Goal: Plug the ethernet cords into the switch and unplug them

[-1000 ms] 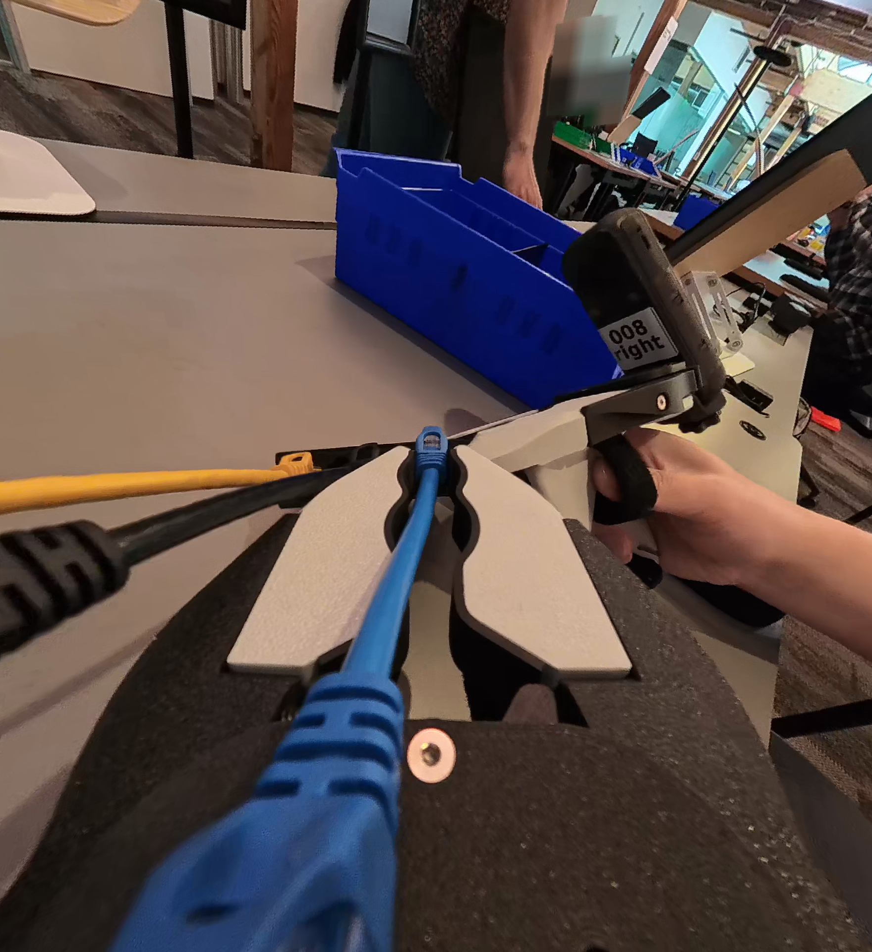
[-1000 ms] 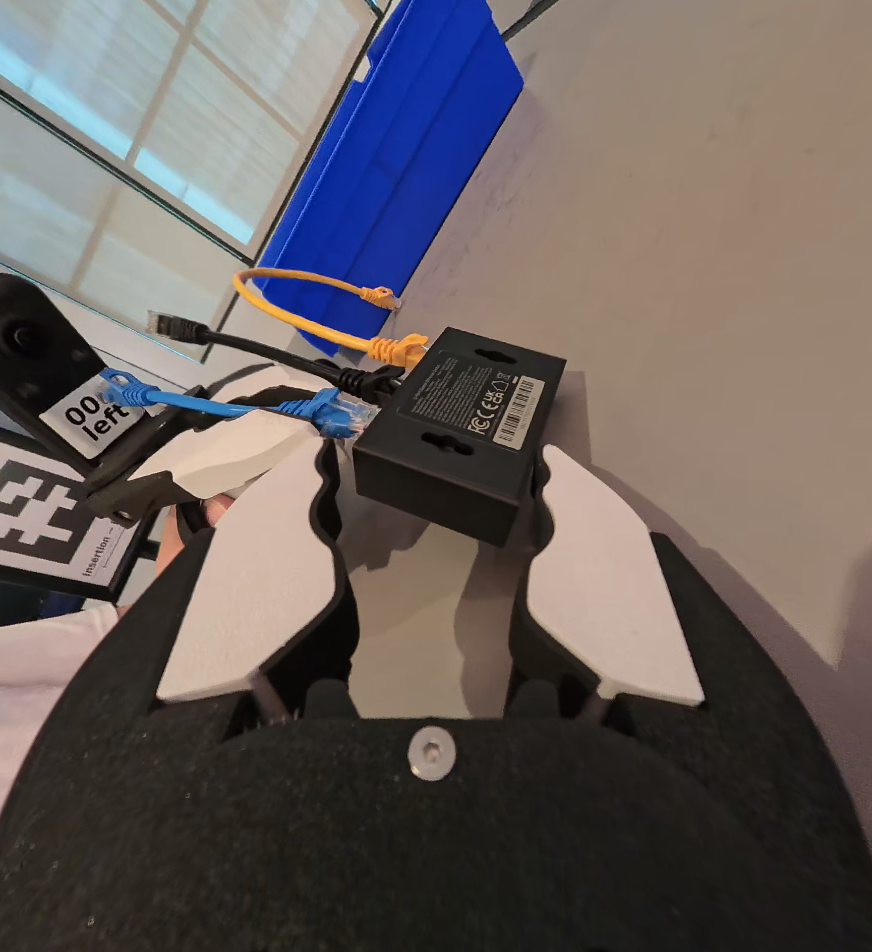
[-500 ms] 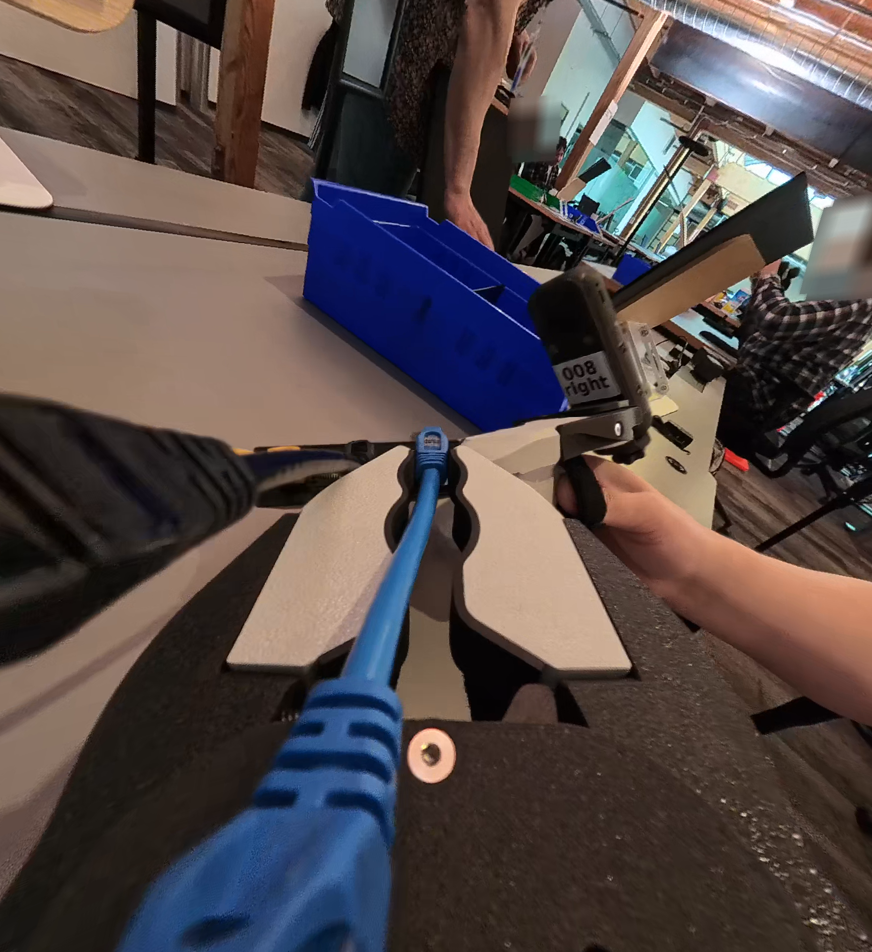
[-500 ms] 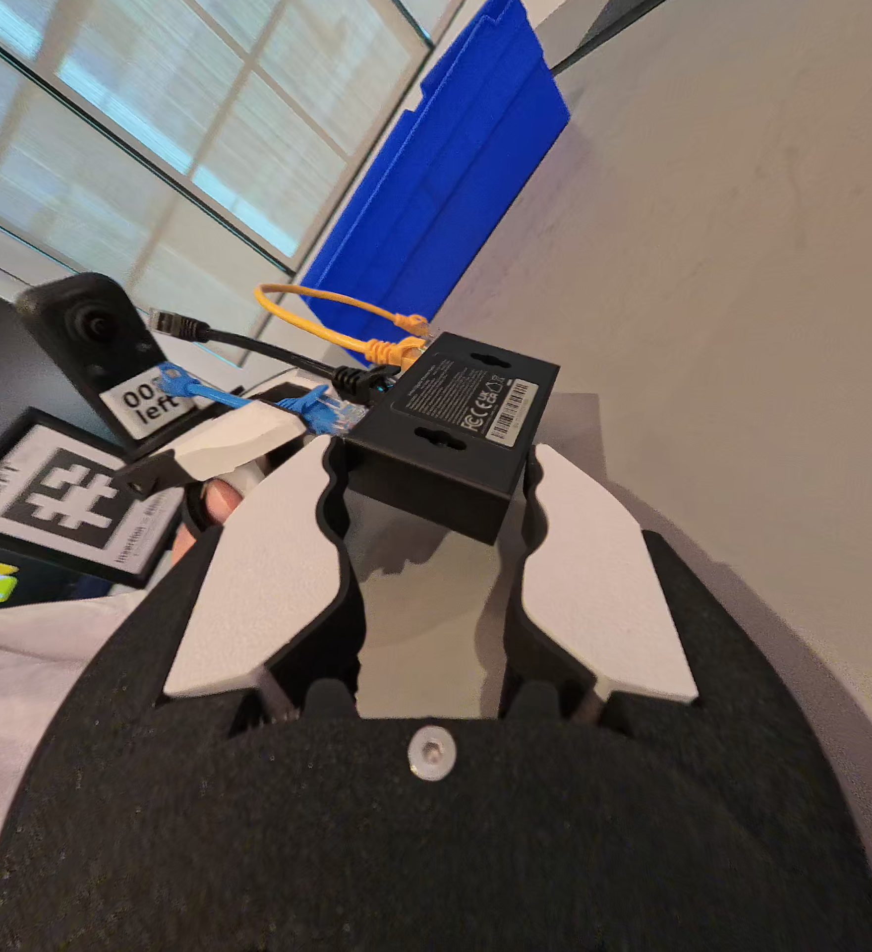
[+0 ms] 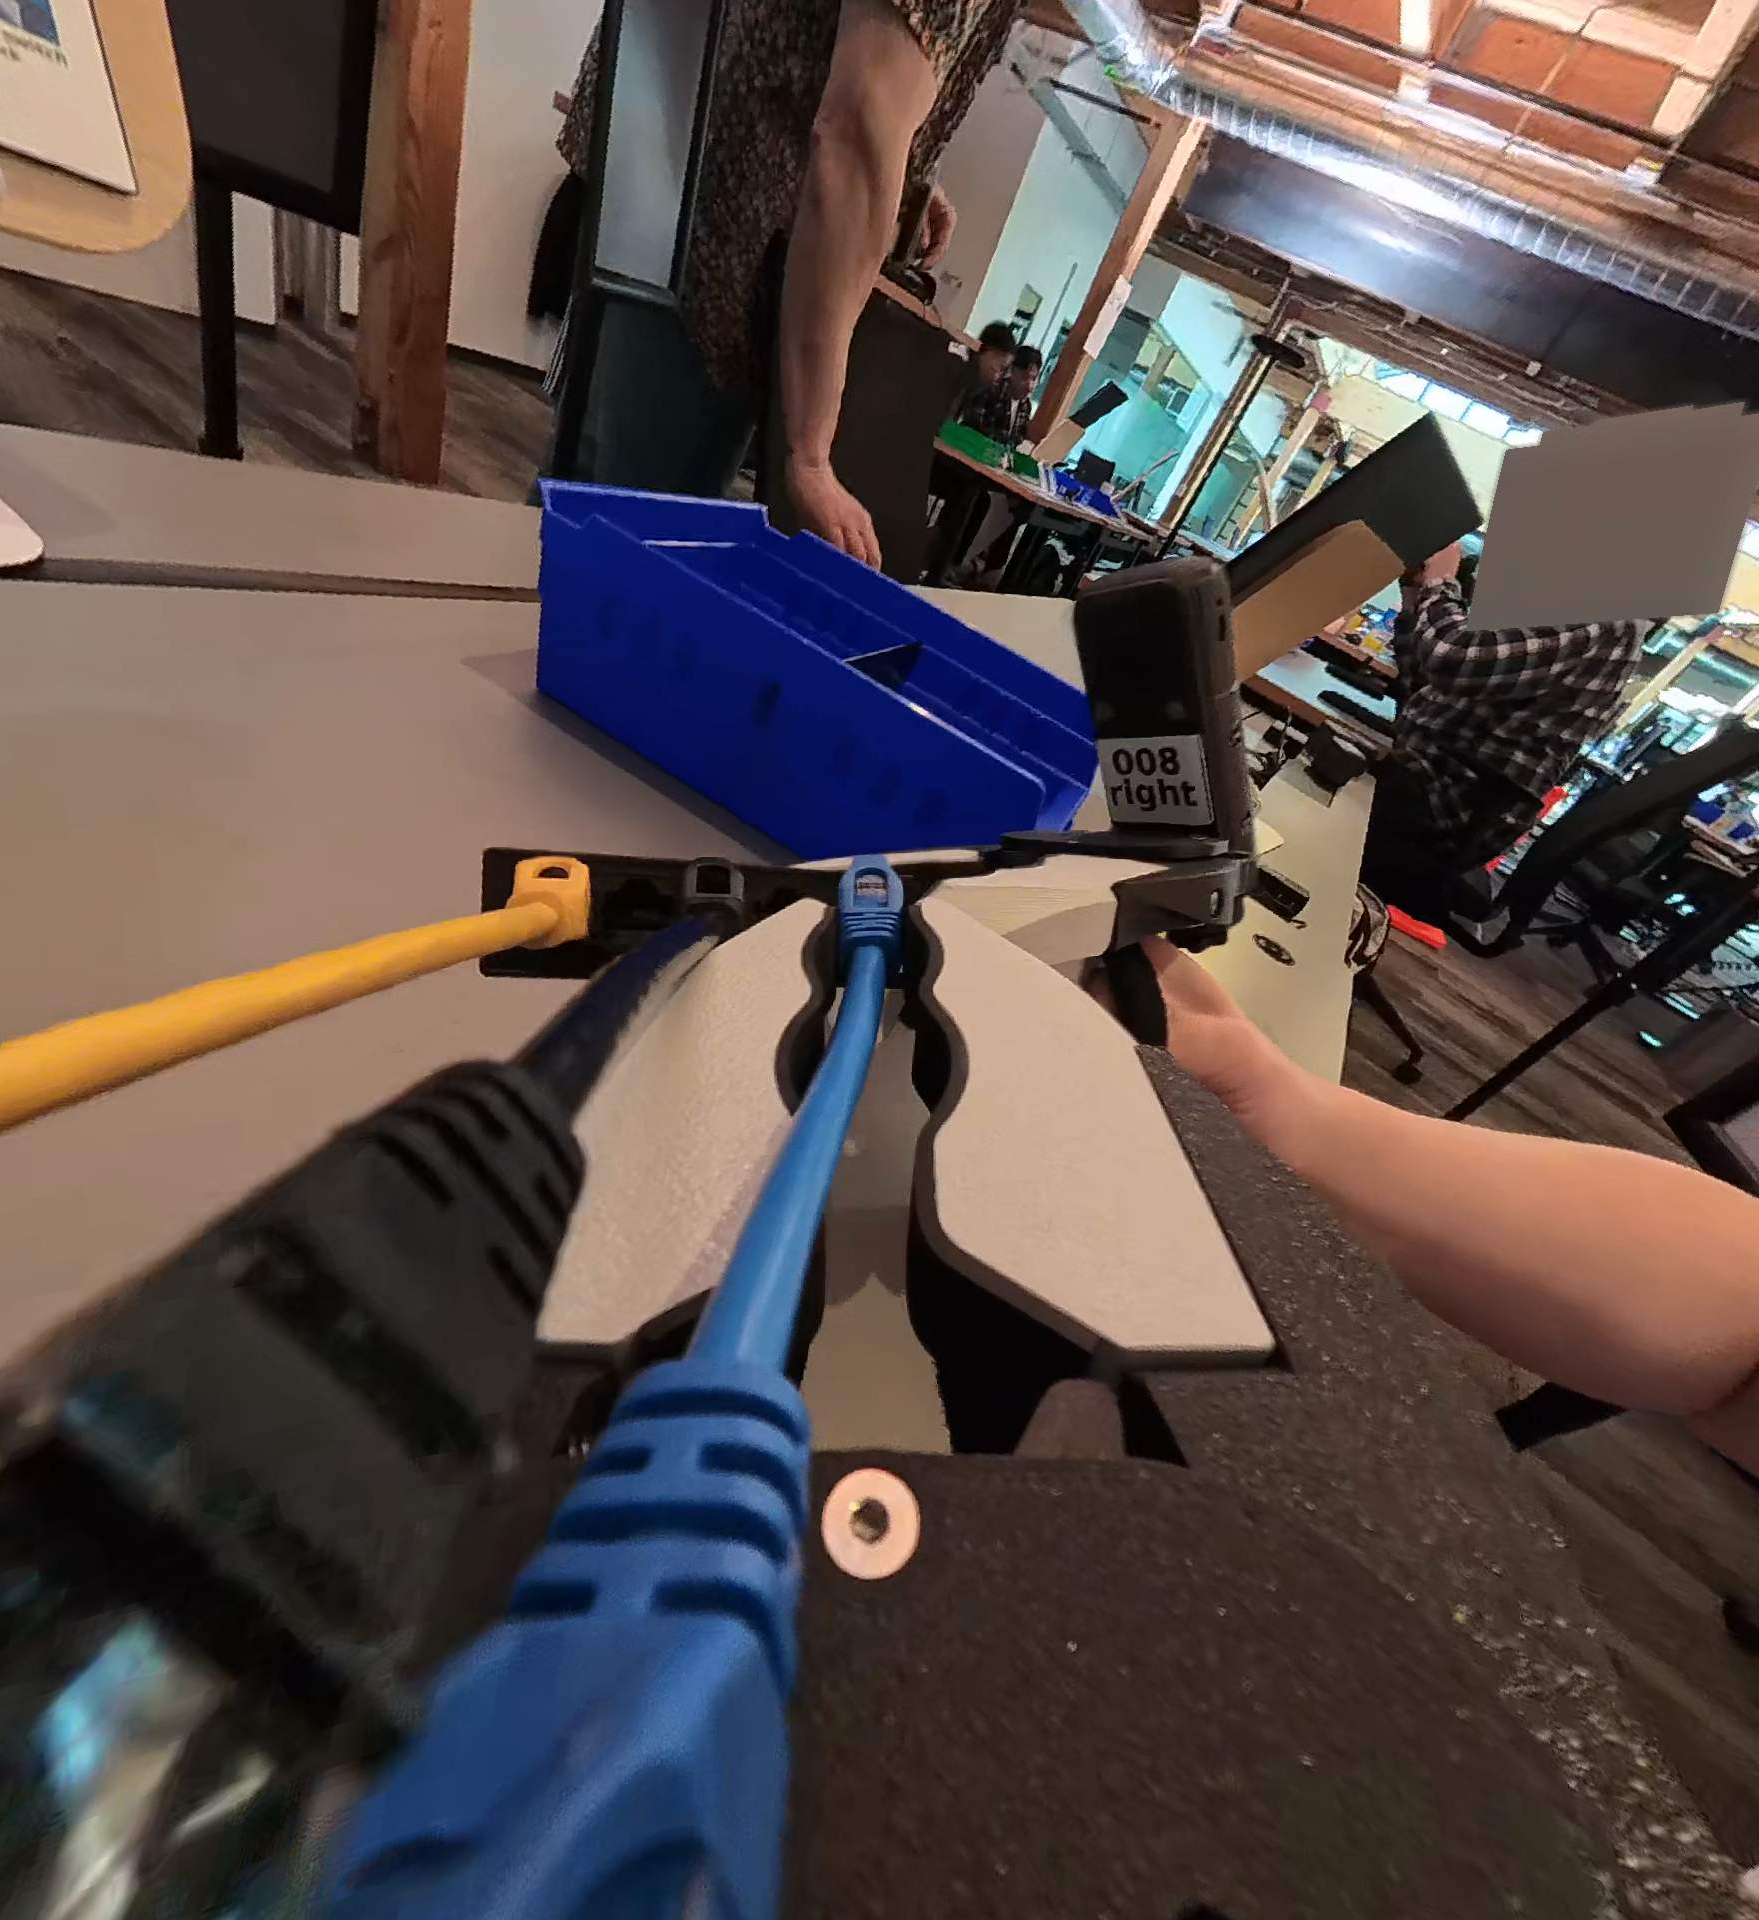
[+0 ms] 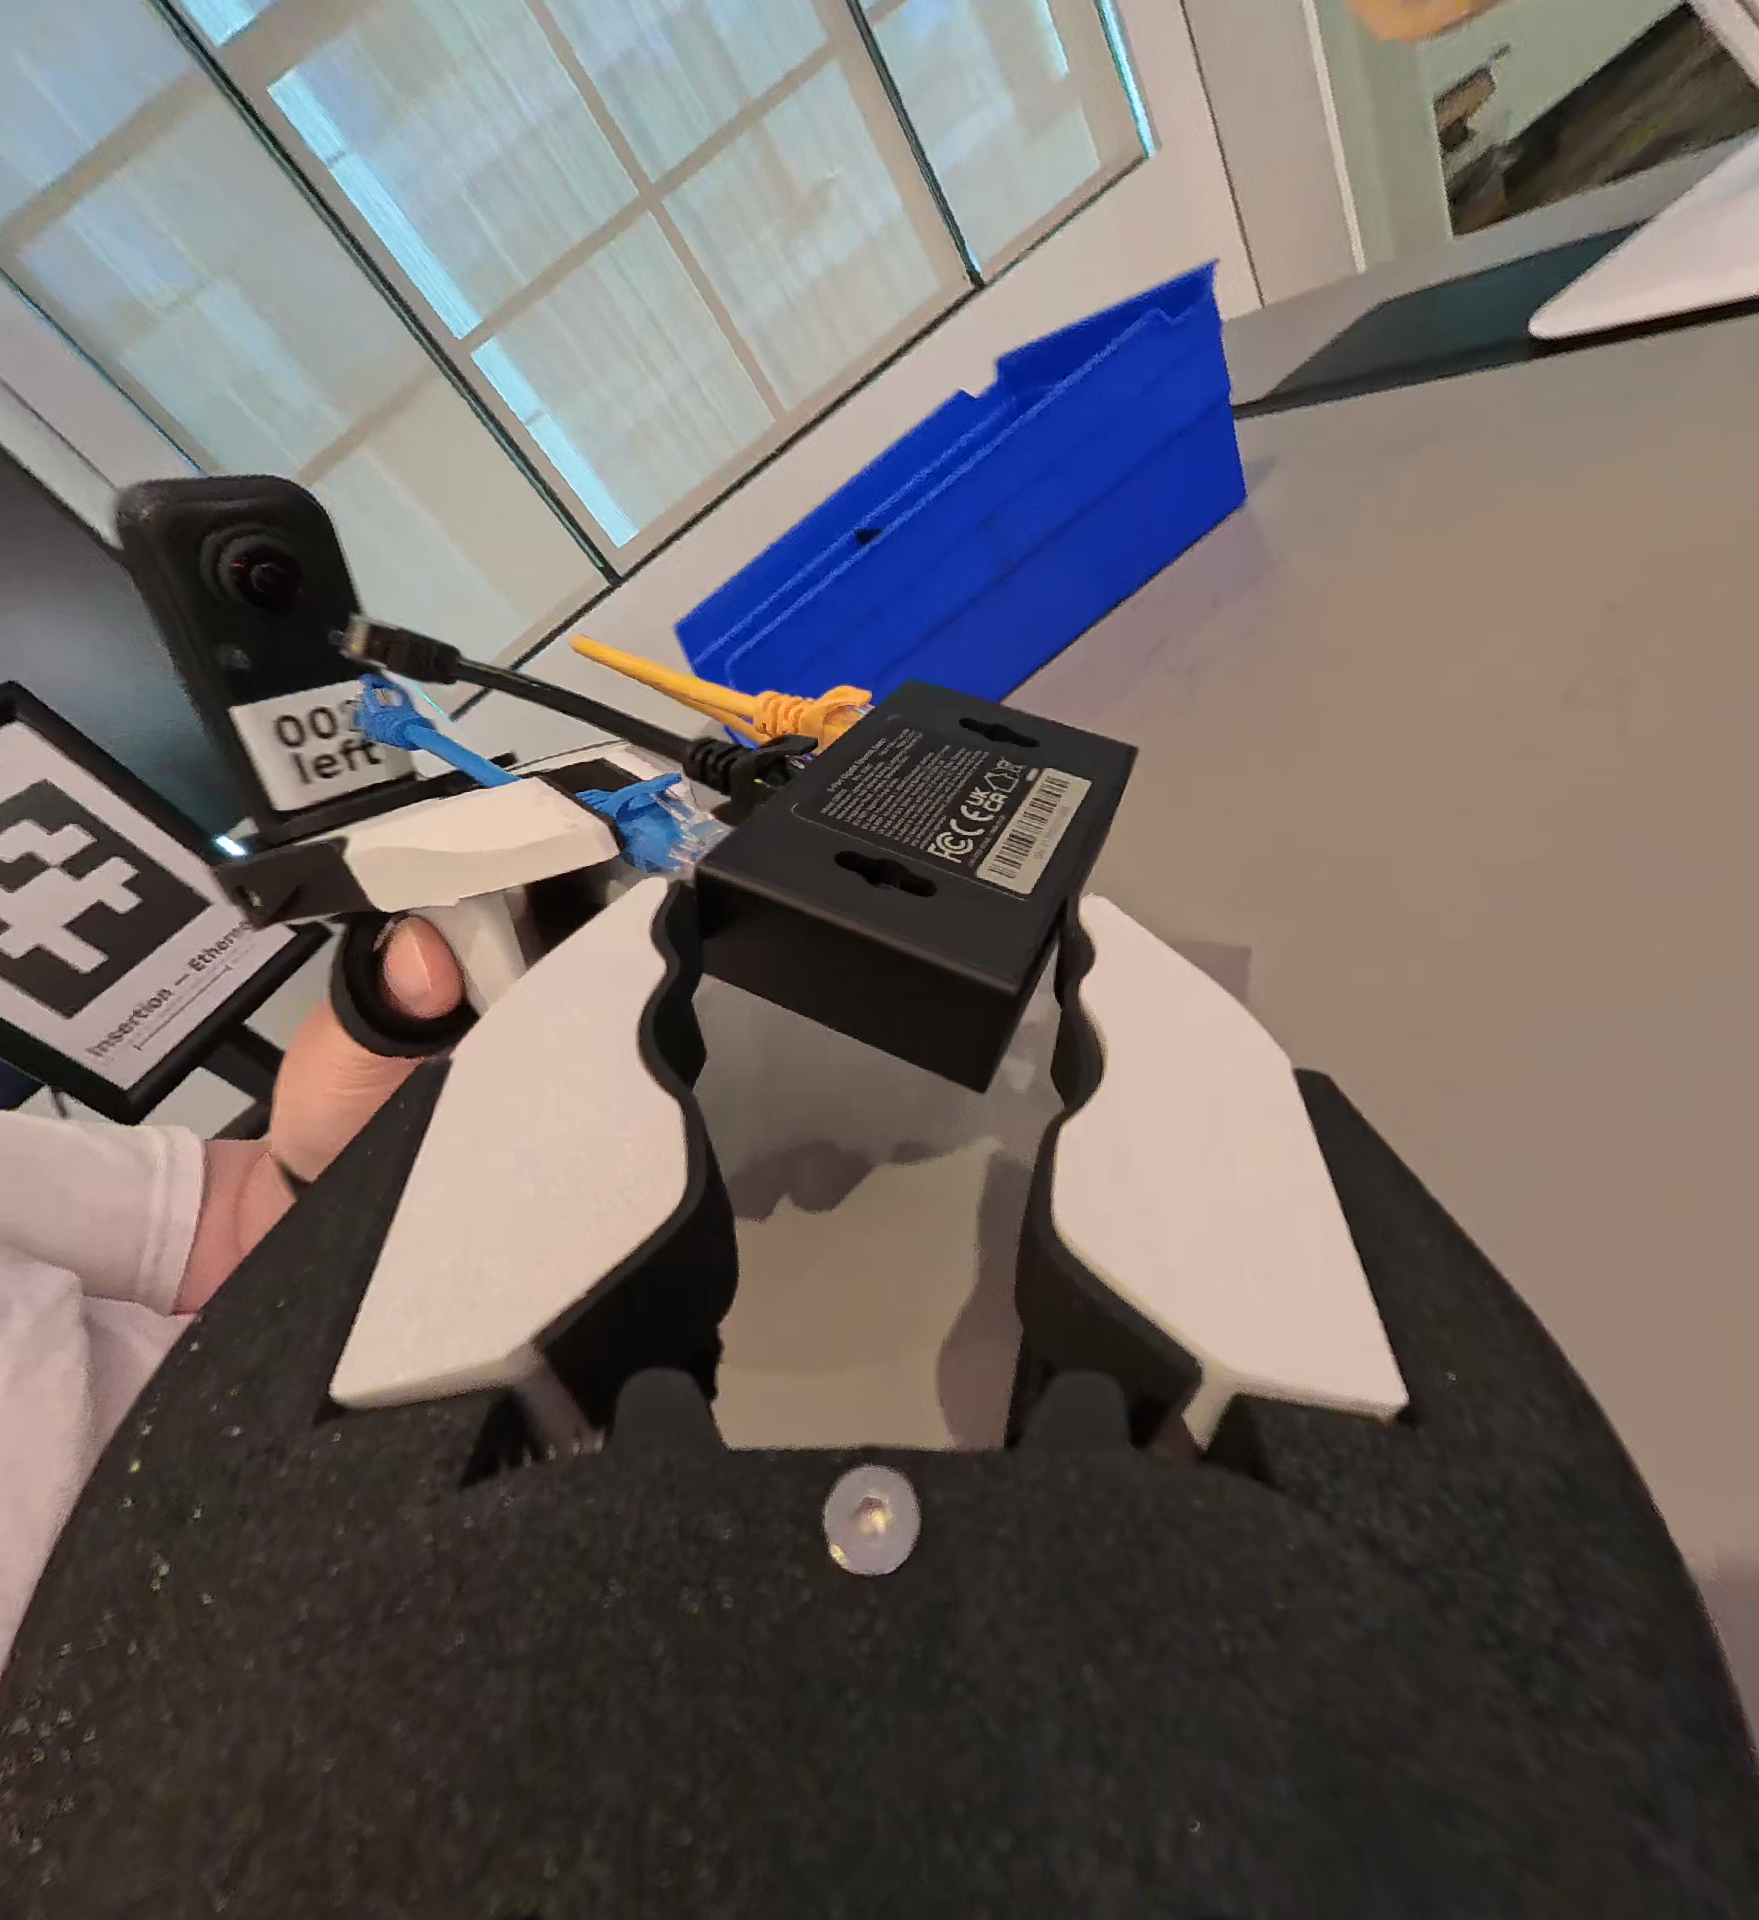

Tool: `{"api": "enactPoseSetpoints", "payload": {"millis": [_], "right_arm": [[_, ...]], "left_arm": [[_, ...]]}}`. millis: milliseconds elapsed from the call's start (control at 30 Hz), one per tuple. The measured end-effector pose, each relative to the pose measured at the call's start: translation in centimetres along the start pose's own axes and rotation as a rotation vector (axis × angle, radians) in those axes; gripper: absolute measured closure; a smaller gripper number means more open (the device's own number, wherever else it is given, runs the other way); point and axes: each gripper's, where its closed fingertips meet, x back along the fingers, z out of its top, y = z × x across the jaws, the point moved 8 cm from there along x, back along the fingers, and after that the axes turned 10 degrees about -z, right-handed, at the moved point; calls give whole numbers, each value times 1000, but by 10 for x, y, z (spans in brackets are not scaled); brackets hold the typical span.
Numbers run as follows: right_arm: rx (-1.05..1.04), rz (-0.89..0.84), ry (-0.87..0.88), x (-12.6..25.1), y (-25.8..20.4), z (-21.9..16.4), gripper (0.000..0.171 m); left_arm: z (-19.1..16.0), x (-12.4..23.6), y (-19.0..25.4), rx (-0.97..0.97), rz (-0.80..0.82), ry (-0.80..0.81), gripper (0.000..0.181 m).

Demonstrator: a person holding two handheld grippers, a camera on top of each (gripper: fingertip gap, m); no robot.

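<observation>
My right gripper (image 6: 880,914) is shut on the black switch (image 6: 916,862) and holds it tilted above the grey table (image 6: 1477,831), its labelled underside up. A yellow cord (image 6: 802,712) and a black cord (image 6: 740,764) sit plugged into its port face. My left gripper (image 5: 870,925) is shut on the blue cord (image 5: 823,1122) just behind its plug (image 5: 870,894). The blue plug (image 6: 657,826) has its tip at the end port of the switch (image 5: 636,914); I cannot tell whether it is seated. The loose ends of the blue and black cords hang close to the left camera.
A blue bin (image 5: 802,707) stands on the table just behind the switch; it also shows in the right wrist view (image 6: 968,561). A person (image 5: 833,260) stands behind the table. A framed marker sign (image 6: 54,894) and a white stand base (image 6: 1685,260) sit at the table's edges.
Both grippers have swung together, so the switch's port face now shows in the left wrist view. The black cord's loose end swept across that view. Both grips are unchanged.
</observation>
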Motion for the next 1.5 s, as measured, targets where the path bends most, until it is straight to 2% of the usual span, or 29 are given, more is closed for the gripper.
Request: {"api": "enactPoseSetpoints", "payload": {"millis": [167,333,600,867,967,1033,1100,1200,1300,1500], "right_arm": [[-140,137,46,3,2,2,108],[-190,138,29,1,6,-3,108],[-64,100,23,5,4,1,108],[86,21,24,6,-4,7,108],[116,5,36,7,-8,12,108],[126,28,53,8,-13,14,97],[161,71,59,6,-21,14,75],[269,80,112,4,-31,11,60],[319,112,164,4,-36,11,51],[360,138,222,4,-42,15,47]], "left_arm": [[4,3,2,-17,-11,16,171],[2,2,-1,-3,1,-6,170],[4,0,1,-27,10,-45,170],[5,-3,11,-207,104,-107,170],[7,-3,15,-254,116,-78,170],[8,-3,15,-250,106,-56,170],[8,-2,14,-249,110,-40,170],[8,-1,17,-264,113,5,170],[8,1,21,-297,119,33,170],[9,2,25,-325,115,70,170]]}}
